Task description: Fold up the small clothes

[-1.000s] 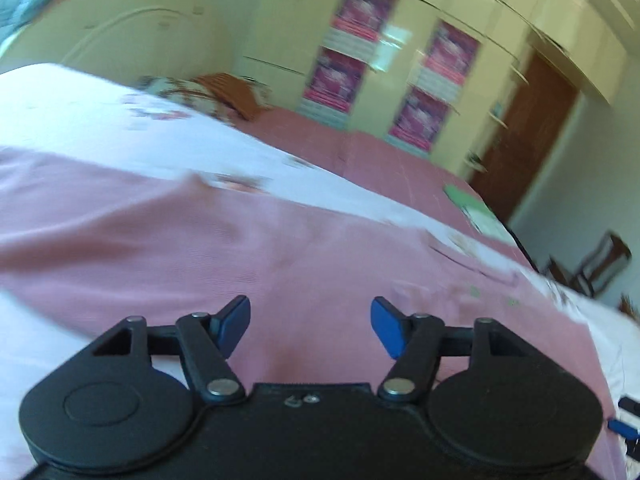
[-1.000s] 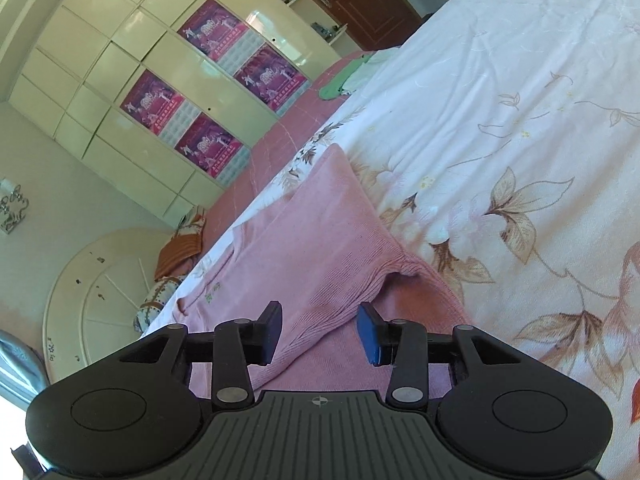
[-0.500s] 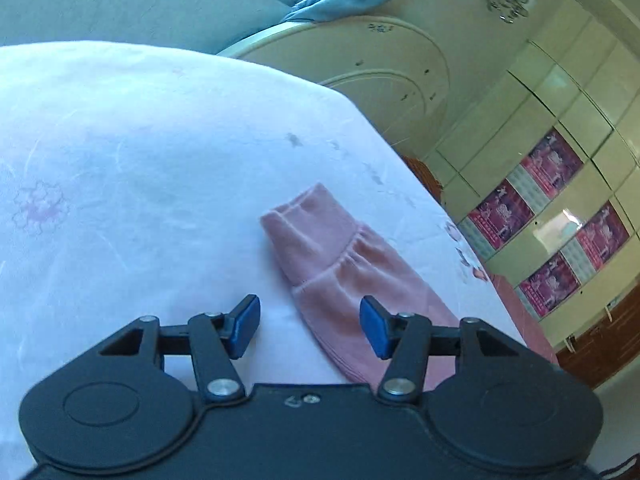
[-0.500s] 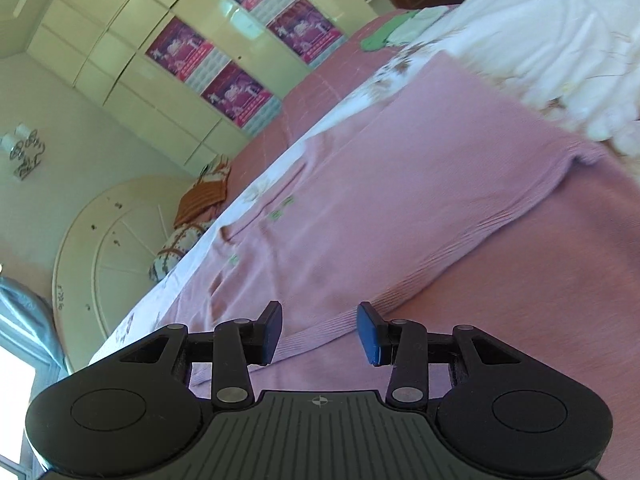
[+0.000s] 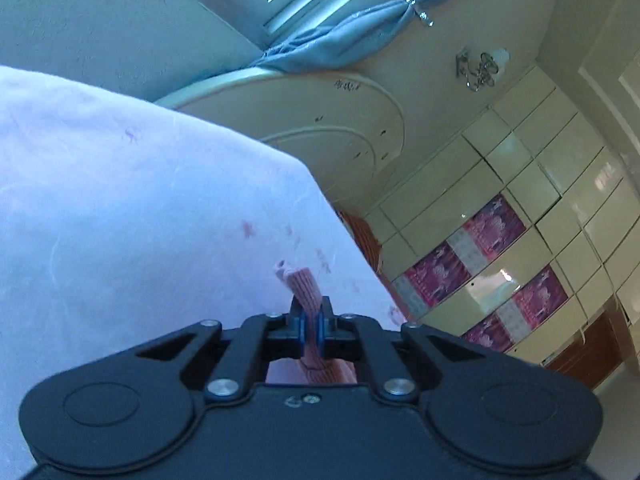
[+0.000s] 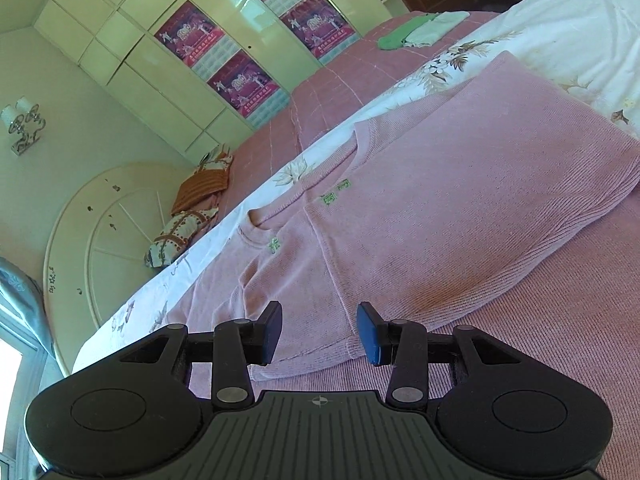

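Bedroom setting: a bed covered with a white floral-print sheet (image 6: 568, 24) serves as the work surface, backed by a cream round-topped headboard (image 6: 104, 216) and a wall of glossy cream wardrobe doors carrying magenta posters (image 6: 240, 80).

A pink knitted sweater with small green embroidered marks (image 6: 440, 208) lies spread flat across the sheet in the right wrist view, one side already folded over the body. Its ribbed hem runs just in front of the right gripper (image 6: 318, 334). That gripper's blue pads stand apart, with the hem region below and between them; no pad presses on the fabric.

The left gripper (image 5: 311, 326) is clenched on the ribbed pink cuff (image 5: 306, 286) of the sweater's sleeve. The cuff end stands up from between the blue pads above the white sheet (image 5: 120, 220).

Folded green and pale garments (image 6: 420, 32) lie well apart on a pink bedspread (image 6: 320, 92) at the far side. Patterned pillows (image 6: 188, 220) rest near the headboard. A blue tied curtain (image 5: 352, 40) hangs beside the window.
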The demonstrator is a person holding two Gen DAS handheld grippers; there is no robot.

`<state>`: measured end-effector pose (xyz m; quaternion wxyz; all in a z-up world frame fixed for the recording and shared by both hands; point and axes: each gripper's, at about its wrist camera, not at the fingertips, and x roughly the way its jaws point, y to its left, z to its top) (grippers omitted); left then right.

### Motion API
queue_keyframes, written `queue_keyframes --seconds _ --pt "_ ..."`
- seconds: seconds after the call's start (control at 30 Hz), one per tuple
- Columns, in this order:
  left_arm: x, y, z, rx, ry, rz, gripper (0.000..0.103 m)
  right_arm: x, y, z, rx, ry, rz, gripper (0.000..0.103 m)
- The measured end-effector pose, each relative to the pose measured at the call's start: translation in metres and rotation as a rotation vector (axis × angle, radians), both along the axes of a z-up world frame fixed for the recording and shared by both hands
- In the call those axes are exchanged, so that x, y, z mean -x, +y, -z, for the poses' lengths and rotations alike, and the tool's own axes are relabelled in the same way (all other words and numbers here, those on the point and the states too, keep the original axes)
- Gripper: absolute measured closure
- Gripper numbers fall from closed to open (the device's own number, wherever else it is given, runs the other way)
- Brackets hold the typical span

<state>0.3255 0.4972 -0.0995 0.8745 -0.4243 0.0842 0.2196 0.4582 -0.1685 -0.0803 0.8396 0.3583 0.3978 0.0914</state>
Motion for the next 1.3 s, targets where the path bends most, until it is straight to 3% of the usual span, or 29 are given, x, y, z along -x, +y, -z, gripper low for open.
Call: queue_keyframes --seconds 0.13,0.23,0.33,0.47,0.57,0.73,0.97,1.0,1.03,1.07,1.13,1.17,1.2,1.23,1.3 --pt "-0.023 0.008 0.023 0.065 0.196 0.03 0.098 -0.001 -0.004 0.002 0.002 0.006 0.016 0.062" --pt "-0.02 -0.003 0.022 0.033 0.183 0.035 0.098 -0.002 -0.01 0.003 -0.008 0.015 0.03 0.062" --pt "-0.03 -0.035 -0.002 -0.082 0.146 0.111 0.098 -0.004 -0.014 0.003 0.01 0.013 0.022 0.062" --pt "-0.062 -0.116 -0.04 -0.298 0.074 0.366 0.098 -0.008 -0.019 0.006 0.033 0.013 0.016 0.062" --pt "-0.098 -0.193 -0.052 -0.379 0.087 0.538 0.098 -0.008 -0.028 0.009 0.014 0.011 0.022 0.062" --pt "-0.139 -0.32 -0.045 -0.42 0.111 0.76 0.098 -0.003 -0.044 0.011 -0.009 0.011 0.026 0.062" --pt "-0.171 -0.447 0.006 -0.475 0.211 0.99 0.097 0.003 -0.078 0.006 -0.055 0.013 0.056 0.062" --pt "-0.176 -0.457 0.014 -0.472 0.219 1.023 0.094 0.005 -0.083 0.005 -0.067 0.014 0.06 0.062" --pt "-0.179 -0.465 0.02 -0.467 0.232 1.05 0.082 0.005 -0.087 0.006 -0.081 0.017 0.06 0.062" --pt "-0.174 -0.471 0.025 -0.481 0.252 1.06 0.075 0.004 -0.09 0.006 -0.097 0.019 0.059 0.062" --pt "-0.161 -0.475 0.021 -0.55 0.232 1.029 0.051 0.003 -0.092 0.007 -0.114 0.021 0.053 0.062" --pt "-0.149 -0.471 0.014 -0.58 0.201 0.998 0.05 0.002 -0.092 0.007 -0.116 0.027 0.044 0.053" --pt "-0.14 -0.465 0.006 -0.598 0.191 0.97 0.05 0.0 -0.091 0.007 -0.123 0.026 0.037 0.026" --pt "-0.13 -0.453 0.001 -0.608 0.195 0.931 0.05 0.0 -0.089 0.007 -0.136 0.011 0.028 0.02" --pt "-0.116 -0.427 -0.01 -0.618 0.2 0.847 0.048 -0.003 -0.081 0.007 -0.166 -0.016 -0.014 0.02"
